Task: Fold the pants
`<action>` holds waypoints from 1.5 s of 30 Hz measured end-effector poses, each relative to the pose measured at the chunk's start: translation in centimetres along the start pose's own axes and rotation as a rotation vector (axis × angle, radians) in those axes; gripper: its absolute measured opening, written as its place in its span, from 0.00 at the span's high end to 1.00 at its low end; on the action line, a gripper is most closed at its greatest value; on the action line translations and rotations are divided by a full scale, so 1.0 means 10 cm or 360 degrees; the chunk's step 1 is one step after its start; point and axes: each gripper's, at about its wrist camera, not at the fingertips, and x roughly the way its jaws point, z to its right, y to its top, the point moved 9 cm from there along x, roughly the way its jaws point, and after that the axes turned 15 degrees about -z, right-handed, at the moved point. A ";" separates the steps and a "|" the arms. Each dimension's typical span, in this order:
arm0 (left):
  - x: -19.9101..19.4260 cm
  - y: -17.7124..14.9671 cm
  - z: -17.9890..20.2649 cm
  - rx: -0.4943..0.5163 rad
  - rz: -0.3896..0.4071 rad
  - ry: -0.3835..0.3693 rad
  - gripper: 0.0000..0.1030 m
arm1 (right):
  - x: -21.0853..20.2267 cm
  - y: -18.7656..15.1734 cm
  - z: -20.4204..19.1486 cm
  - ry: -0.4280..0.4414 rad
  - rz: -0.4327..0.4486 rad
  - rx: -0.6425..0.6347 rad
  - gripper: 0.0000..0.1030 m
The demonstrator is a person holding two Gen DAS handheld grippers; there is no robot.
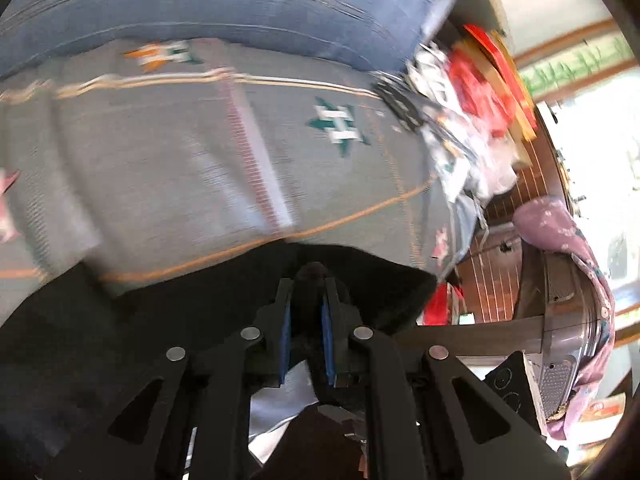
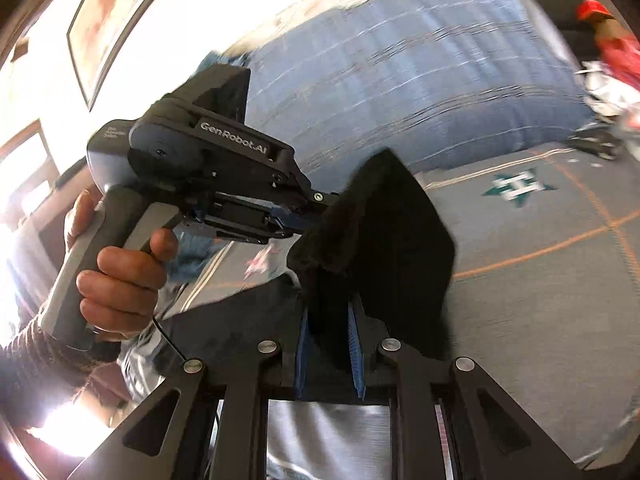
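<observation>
Pants (image 2: 372, 248), black and fleecy, hang in the air above a bed whose grey patterned bedspread (image 1: 168, 168) fills most of both views, with a blue quilt (image 2: 420, 80) bunched behind it and a heap of clothes (image 1: 460, 112) at the bed's far edge. Both claws carry the garment: the left claw (image 1: 308, 304) is pressed together on a fold of the black cloth, and the right claw (image 2: 330, 340) pinches a thicker bunch of it. A hand (image 2: 124, 276) grips the left tool's handle. Judging by the raised, draped cloth, folding looks to be in its early or middle part; no finished, flat fold is visible, and laying down and squaring remain.
</observation>
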 end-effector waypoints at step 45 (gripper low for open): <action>0.04 -0.38 -0.96 -0.0249 0.0337 0.0341 0.57 | 0.71 0.11 0.57 -0.0030 -0.0186 0.0114 0.84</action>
